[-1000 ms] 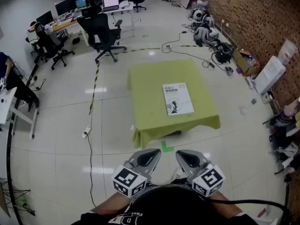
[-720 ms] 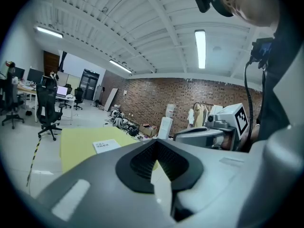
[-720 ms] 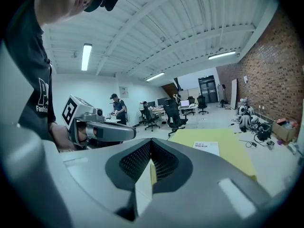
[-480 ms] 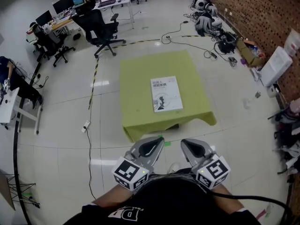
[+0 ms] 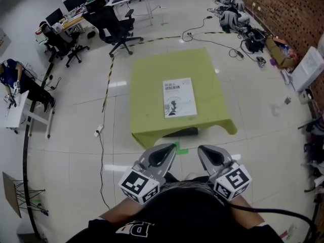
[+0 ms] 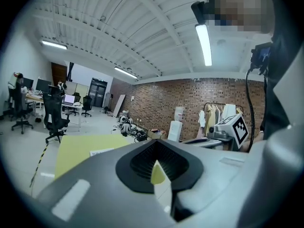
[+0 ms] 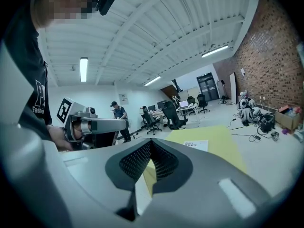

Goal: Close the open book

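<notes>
A white-covered book [image 5: 179,97] lies flat with its cover up on the low table under a yellow-green cloth [image 5: 147,92]. My left gripper [image 5: 167,148] and right gripper [image 5: 205,149] are held close to my body, well short of the table, side by side, both shut and empty. In the left gripper view the book [image 6: 102,151] shows as a thin white strip on the cloth [image 6: 78,146] beyond the shut left gripper [image 6: 159,170]. The right gripper view has the book [image 7: 195,145] far beyond the shut right gripper [image 7: 146,167].
Office chairs [image 5: 116,29] and desks [image 5: 76,19] stand behind the table. Cables and gear [image 5: 243,29] lie along the brick wall at right. A black-yellow tape line [image 5: 107,80] and a cable [image 5: 98,151] cross the floor at left. A person sits at far left [image 5: 12,77].
The head view has shifted: the table and book sit more to the left and slightly nearer. Both grippers stay shut near the body. The book has not moved on the table.
</notes>
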A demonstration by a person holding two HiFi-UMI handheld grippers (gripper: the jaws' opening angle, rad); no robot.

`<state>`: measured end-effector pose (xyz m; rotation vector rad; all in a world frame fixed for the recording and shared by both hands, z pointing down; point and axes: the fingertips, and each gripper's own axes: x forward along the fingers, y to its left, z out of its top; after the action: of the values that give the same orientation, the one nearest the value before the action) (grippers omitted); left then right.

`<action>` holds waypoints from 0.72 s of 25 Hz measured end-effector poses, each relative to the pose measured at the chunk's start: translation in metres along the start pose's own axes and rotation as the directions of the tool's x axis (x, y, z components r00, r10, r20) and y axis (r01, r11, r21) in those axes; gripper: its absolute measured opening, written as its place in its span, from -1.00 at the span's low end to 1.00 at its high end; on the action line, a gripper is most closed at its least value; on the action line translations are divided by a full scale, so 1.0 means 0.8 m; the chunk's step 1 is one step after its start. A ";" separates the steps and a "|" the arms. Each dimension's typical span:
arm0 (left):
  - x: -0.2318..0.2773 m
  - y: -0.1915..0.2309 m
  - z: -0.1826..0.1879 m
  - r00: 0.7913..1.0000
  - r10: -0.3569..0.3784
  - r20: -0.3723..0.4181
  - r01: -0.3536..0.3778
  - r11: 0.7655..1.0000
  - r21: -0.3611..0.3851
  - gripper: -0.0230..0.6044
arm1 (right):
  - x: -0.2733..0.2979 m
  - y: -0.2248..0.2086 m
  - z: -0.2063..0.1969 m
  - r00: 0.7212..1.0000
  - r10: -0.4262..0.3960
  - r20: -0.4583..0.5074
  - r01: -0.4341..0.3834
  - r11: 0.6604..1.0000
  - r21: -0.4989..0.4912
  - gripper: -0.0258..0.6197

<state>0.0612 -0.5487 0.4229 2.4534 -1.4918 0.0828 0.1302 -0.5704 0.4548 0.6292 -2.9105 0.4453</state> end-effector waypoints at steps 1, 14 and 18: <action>0.001 0.003 0.004 1.000 0.009 0.004 -0.009 1.000 0.002 -0.90 | 0.002 -0.003 0.003 1.000 0.001 0.005 -0.001 1.000 0.001 -0.90; 0.049 0.064 0.035 0.995 -0.098 0.008 0.098 0.995 -0.013 -0.90 | 0.059 -0.043 0.025 0.997 -0.082 -0.007 0.082 0.996 0.021 -0.90; 0.062 0.104 0.049 0.990 -0.141 -0.003 0.141 0.990 -0.013 -0.90 | 0.101 -0.051 0.043 0.994 -0.111 -0.007 0.112 0.994 0.011 -0.90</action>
<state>0.0076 -0.6381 0.4108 2.5377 -1.3088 0.0505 0.0722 -0.6478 0.4480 0.7856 -2.8504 0.4490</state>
